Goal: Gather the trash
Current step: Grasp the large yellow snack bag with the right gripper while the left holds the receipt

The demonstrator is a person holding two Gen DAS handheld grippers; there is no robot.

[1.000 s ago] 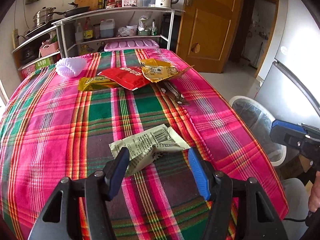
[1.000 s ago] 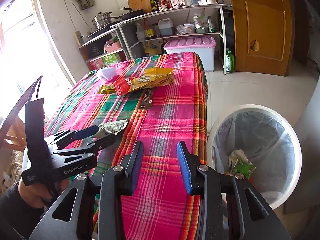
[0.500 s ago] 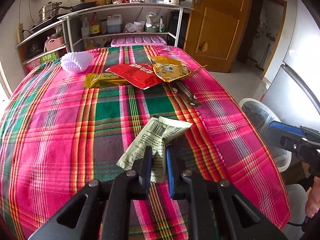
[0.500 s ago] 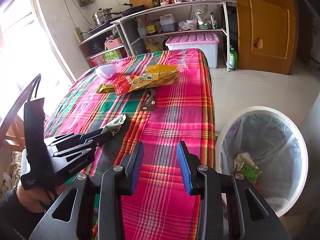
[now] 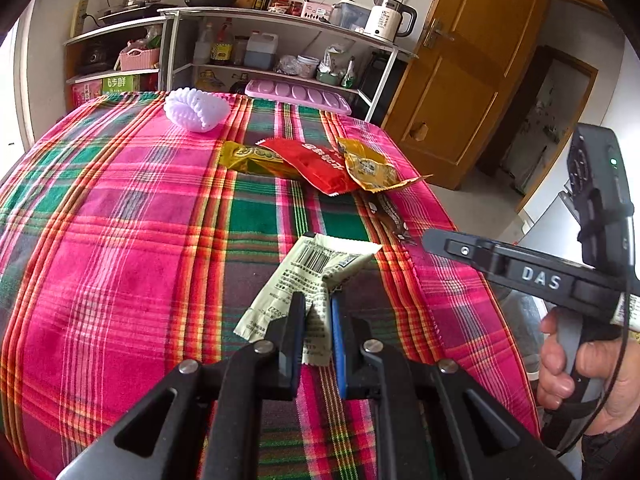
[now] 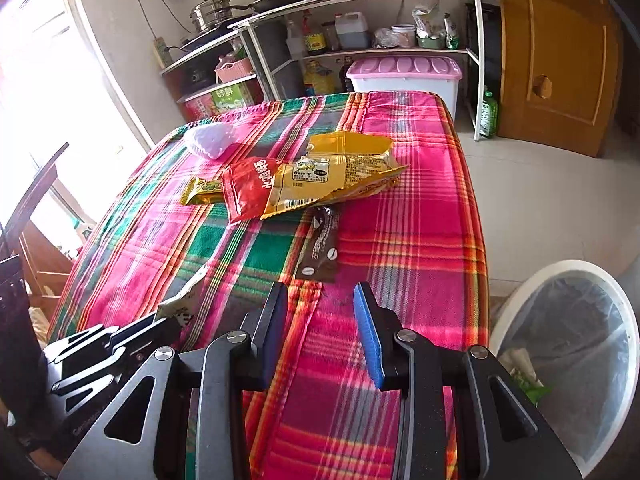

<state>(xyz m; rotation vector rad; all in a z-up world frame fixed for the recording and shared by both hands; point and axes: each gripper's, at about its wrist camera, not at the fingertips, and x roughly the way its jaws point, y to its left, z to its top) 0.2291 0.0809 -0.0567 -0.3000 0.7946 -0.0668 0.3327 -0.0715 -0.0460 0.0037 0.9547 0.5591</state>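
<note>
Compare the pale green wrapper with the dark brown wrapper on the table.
The crumpled pale green printed wrapper is pinched in the left tongs; the flat dark brown narrow wrapper lies untouched on the plaid tablecloth. The green one is wider and creased, the brown one a slim strip. Both are empty packets.

A metal shelf rack (image 6: 360, 20) loaded with pots, bottles and a kettle is set against the pale wall. Right of the rack, a wooden door (image 6: 556, 52) is seen. Left of it, strong daylight is admitted through a window (image 6: 44, 80). The floor is pale tile (image 6: 532, 208).
</note>
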